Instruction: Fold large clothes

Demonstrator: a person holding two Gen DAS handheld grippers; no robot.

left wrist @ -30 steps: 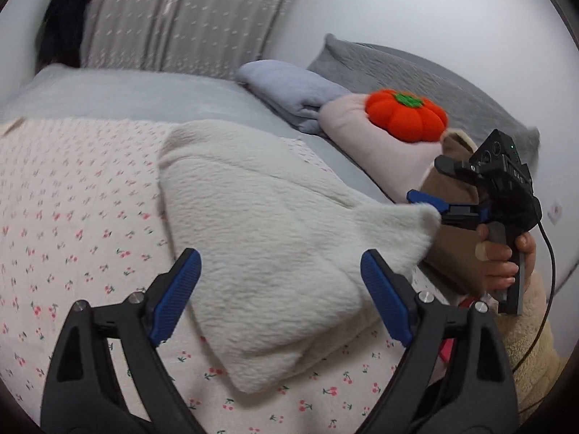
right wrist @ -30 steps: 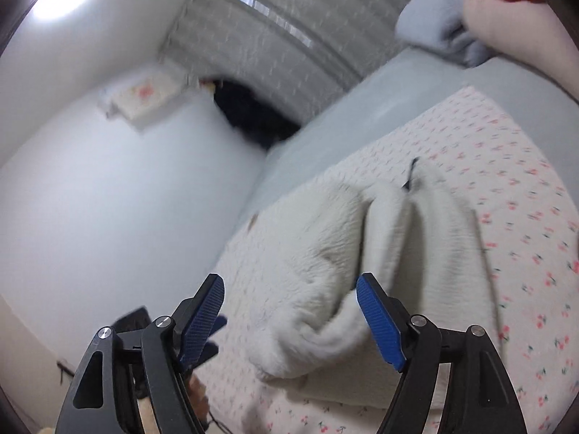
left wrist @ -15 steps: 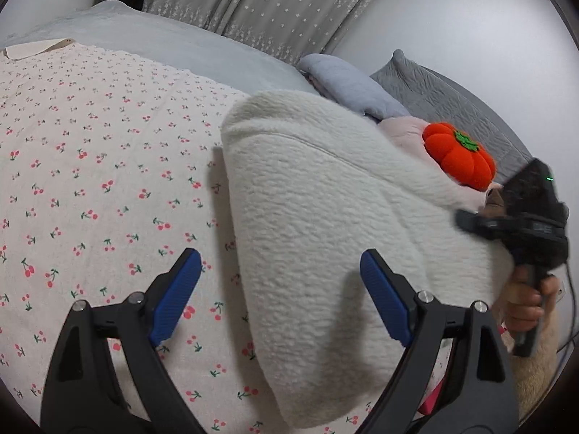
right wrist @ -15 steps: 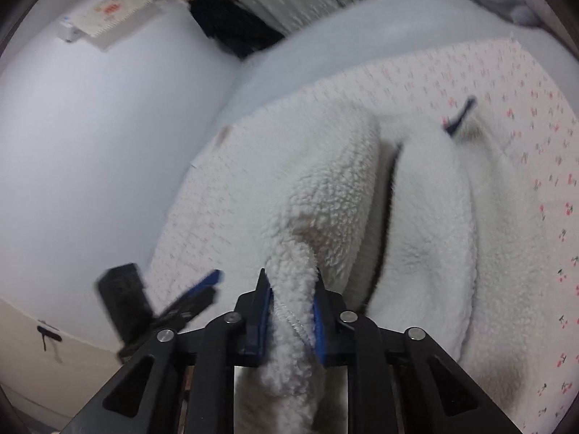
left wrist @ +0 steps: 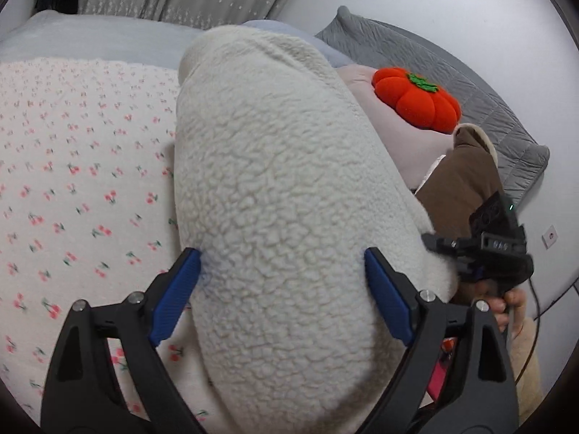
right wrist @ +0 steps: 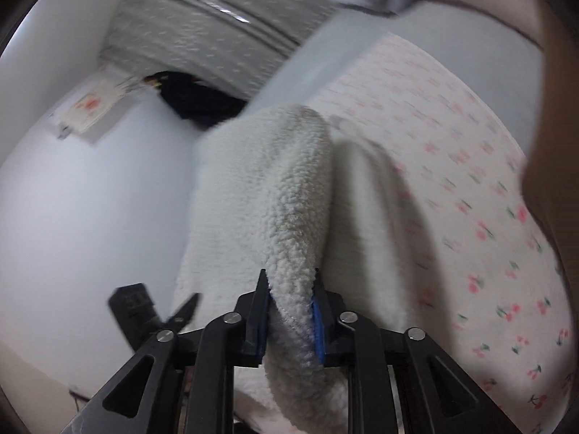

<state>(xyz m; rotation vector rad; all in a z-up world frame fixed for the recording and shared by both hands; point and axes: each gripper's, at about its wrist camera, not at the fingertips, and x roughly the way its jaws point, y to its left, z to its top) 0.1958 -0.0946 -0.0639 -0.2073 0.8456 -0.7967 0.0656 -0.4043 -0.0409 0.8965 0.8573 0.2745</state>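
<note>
My right gripper (right wrist: 289,311) was clamped tight on a fold of the white fleece garment (right wrist: 289,195), its blue pads (right wrist: 315,325) pressed against the cloth at lower centre of the frame. My left gripper (left wrist: 282,289) stood wide open, gripping nothing, with the garment (left wrist: 275,188) bulging between its fingers. The garment lay on the cherry-print sheet (left wrist: 72,181), filling the middle of the frame.
</note>
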